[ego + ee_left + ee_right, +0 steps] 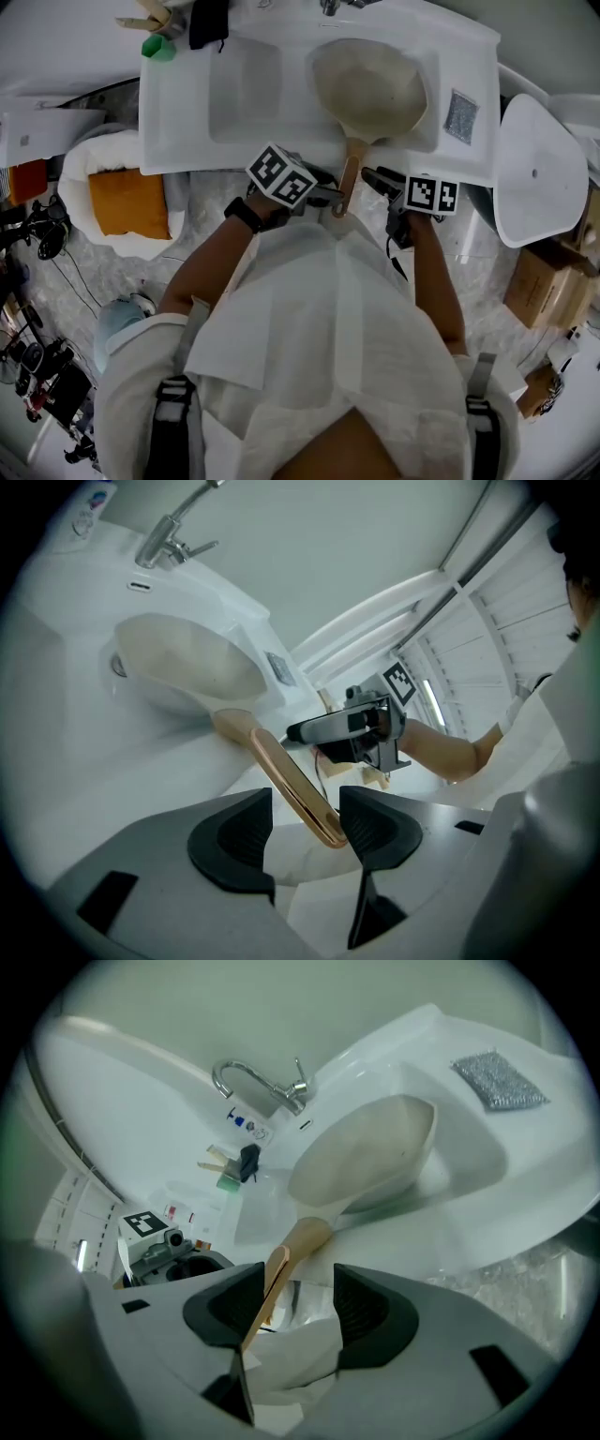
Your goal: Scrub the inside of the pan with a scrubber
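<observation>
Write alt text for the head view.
A cream pan sits in a white sink, its wooden handle pointing back at the person, whose left gripper and right gripper flank the handle's end. A silver scrubber lies on the sink's right ledge.

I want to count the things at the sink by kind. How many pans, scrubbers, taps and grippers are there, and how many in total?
pan: 1
scrubber: 1
tap: 1
grippers: 2, the left gripper and the right gripper
Total: 5
</observation>
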A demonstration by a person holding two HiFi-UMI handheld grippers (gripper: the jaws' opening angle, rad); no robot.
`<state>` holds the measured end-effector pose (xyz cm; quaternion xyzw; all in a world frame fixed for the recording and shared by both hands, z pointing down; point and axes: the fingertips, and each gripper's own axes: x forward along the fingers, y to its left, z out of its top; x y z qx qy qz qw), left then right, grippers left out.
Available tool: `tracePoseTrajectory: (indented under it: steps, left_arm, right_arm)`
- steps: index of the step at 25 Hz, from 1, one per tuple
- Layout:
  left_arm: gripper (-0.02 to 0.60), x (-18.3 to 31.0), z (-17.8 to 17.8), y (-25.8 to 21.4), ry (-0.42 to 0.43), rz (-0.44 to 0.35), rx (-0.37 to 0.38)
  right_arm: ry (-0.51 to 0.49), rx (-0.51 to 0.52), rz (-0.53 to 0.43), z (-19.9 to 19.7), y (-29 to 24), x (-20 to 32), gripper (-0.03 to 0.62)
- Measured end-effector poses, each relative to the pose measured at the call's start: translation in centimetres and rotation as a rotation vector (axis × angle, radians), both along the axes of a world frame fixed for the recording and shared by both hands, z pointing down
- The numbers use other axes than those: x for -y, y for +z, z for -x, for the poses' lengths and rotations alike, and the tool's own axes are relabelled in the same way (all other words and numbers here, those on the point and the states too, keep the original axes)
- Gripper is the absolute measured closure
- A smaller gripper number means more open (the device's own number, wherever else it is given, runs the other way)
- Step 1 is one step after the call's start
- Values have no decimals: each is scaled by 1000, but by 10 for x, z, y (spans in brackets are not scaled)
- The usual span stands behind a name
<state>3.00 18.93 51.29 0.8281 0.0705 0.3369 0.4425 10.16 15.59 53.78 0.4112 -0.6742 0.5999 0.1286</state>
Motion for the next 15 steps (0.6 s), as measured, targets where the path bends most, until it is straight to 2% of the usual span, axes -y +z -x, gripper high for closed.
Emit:
tracePoseTrajectory:
  steps: [4,6,11,13,15]
  left_arm:
    - [351,39,25,-8,-104,-70,14]
    - [362,62,33,-18,-167,-141,7]
    - [427,127,47,-49,-341,-385,-41]
    - [444,147,50,-63,-396,-469,-68]
    - [462,164,54,-73,-447,-545,-73]
  right_arm:
    - [25,-63,-104,-26,-20,22,381]
    - [35,-99,-192,-34,-38,39,391]
    - [119,-136,-572,-45,-107,91,491]
    - [141,-170,-689,-48,-126,103,509]
    - [164,-211,-766,-52,-137,110,537]
